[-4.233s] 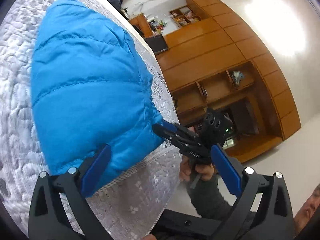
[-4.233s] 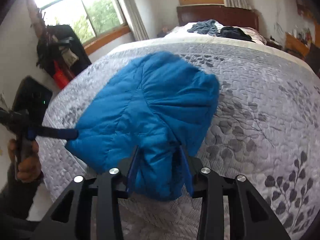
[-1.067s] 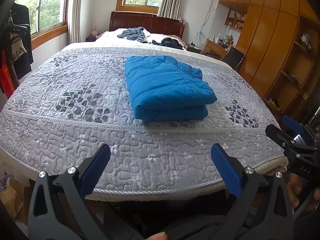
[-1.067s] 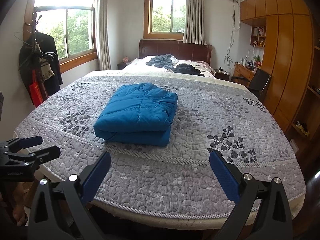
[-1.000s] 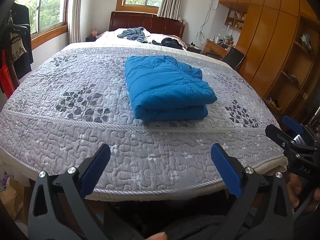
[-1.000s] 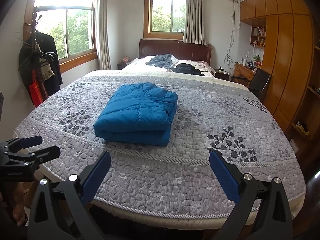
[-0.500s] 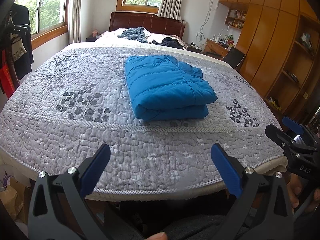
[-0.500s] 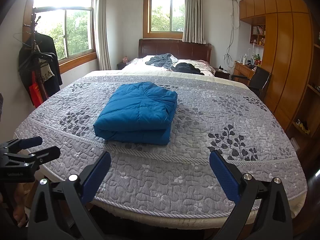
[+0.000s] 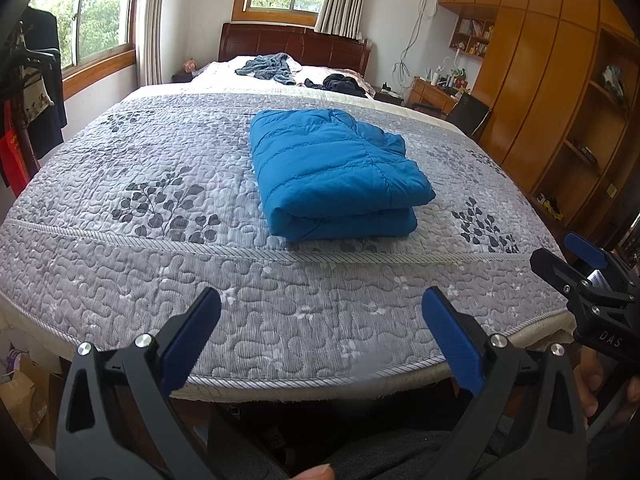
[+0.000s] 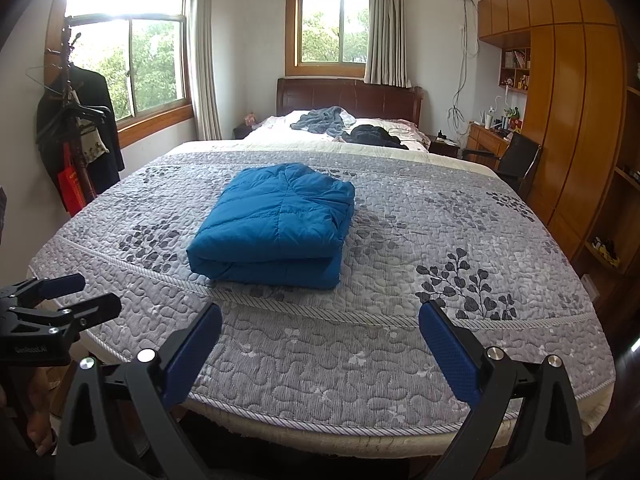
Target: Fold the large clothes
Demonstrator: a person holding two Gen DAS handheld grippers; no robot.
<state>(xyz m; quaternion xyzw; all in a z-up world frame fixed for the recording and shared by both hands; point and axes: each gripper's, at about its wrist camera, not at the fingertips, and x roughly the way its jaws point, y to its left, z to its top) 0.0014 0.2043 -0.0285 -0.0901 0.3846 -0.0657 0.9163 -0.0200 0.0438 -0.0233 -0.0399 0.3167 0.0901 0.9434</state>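
- We see the blue puffer jacket (image 9: 336, 176) folded into a compact, stacked rectangle, lying on the grey quilted bedspread (image 9: 160, 280), with its rounded fold edge facing the foot of the bed and us.
- Our left gripper (image 9: 320, 332) hangs off the foot of the bed, well apart from the jacket, with its blue-padded jaws spread wide and nothing between them.
- Our right gripper (image 10: 320, 340) sits likewise beyond the foot edge, jaws spread and empty; in the left wrist view it shows at the right edge.
- We judge the folding itself to be done: the layers lie on top of each other, and neither tool touches the cloth.
- The step in hand looks like the closing stand-off, checking the result.
- If anything is left, we think it calls for a light tidy of the bunched far right corner of the jacket, or turning to the loose clothes (image 10: 324, 118) beyond the jacket, by the headboard (image 10: 348, 100).
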